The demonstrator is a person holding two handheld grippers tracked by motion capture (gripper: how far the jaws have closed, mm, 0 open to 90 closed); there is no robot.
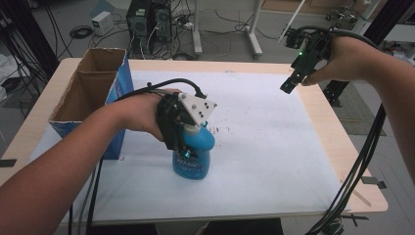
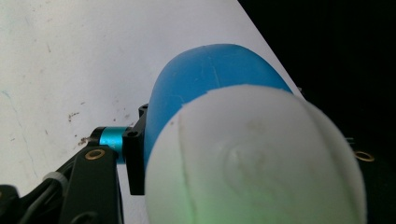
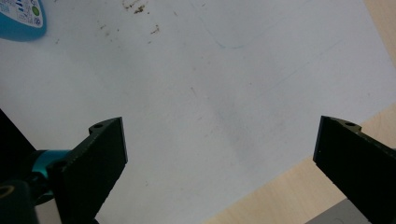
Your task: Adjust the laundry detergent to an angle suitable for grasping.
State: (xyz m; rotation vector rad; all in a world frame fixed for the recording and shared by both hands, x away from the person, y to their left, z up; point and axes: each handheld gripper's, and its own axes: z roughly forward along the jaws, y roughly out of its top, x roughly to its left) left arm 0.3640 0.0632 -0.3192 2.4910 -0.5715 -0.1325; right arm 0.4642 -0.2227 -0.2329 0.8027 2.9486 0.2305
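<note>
The left gripper [image 1: 182, 128] was built of black parts; a grey three-cornered plate [image 1: 199, 108] marked with dark dots was fixed on top of it; a thick black cable [image 1: 166, 84] was looped over the hand behind it. In the left gripper view, a turquoise metal collar [image 2: 110, 140] and a brass-coloured screw [image 2: 95, 154] were seen on the black frame. The right gripper [image 1: 292, 81] was likewise black; a small green light [image 1: 300, 52] was lit on its body; a bundle of black cables [image 1: 364, 152] was hung from it. In the right gripper view, flat black jaws with screw holes were shown. No sleeves were worn on the forearms.
</note>
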